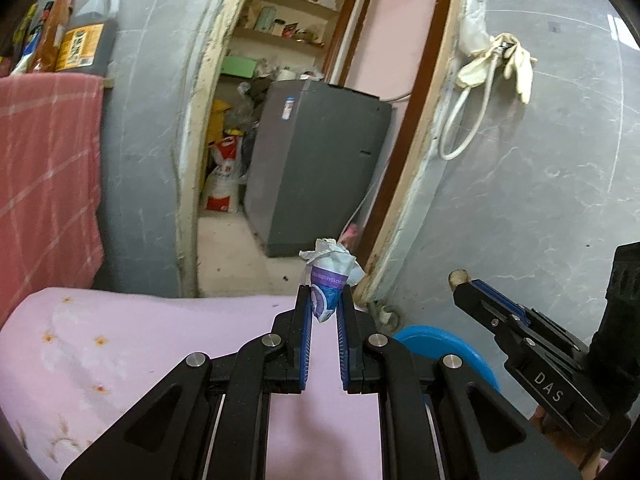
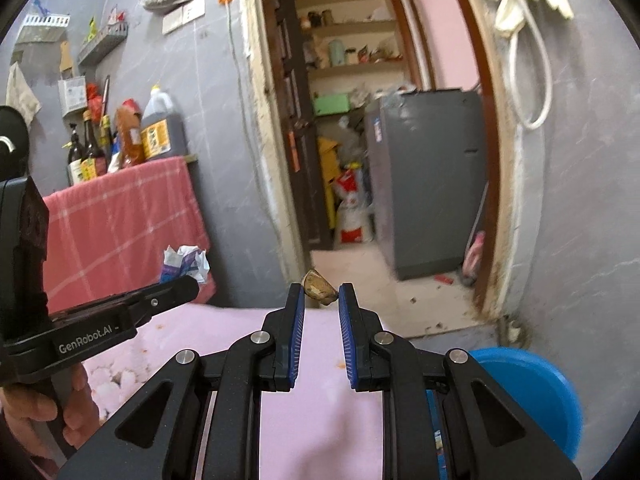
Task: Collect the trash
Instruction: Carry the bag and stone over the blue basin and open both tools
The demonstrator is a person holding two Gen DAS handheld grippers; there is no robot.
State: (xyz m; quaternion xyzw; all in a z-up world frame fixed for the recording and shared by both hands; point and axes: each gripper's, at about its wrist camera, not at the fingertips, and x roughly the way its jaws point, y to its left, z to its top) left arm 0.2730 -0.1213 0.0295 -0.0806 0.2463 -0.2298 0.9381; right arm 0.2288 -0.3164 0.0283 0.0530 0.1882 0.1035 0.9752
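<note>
My left gripper is shut on a crumpled white and purple wrapper, held up above the pink floral tablecloth. From the right wrist camera the same wrapper sticks out of the left gripper at the left. My right gripper is shut on a small brown, shell-like scrap. That scrap shows at the right gripper's tip in the left wrist view. A blue bin stands low at the right, beside the table; its rim peeks out behind my left gripper.
A doorway ahead opens on a grey appliance, sacks and shelves. Bottles stand on a surface draped with a pink checked cloth at the left. A white hose and gloves hang on the grey wall to the right.
</note>
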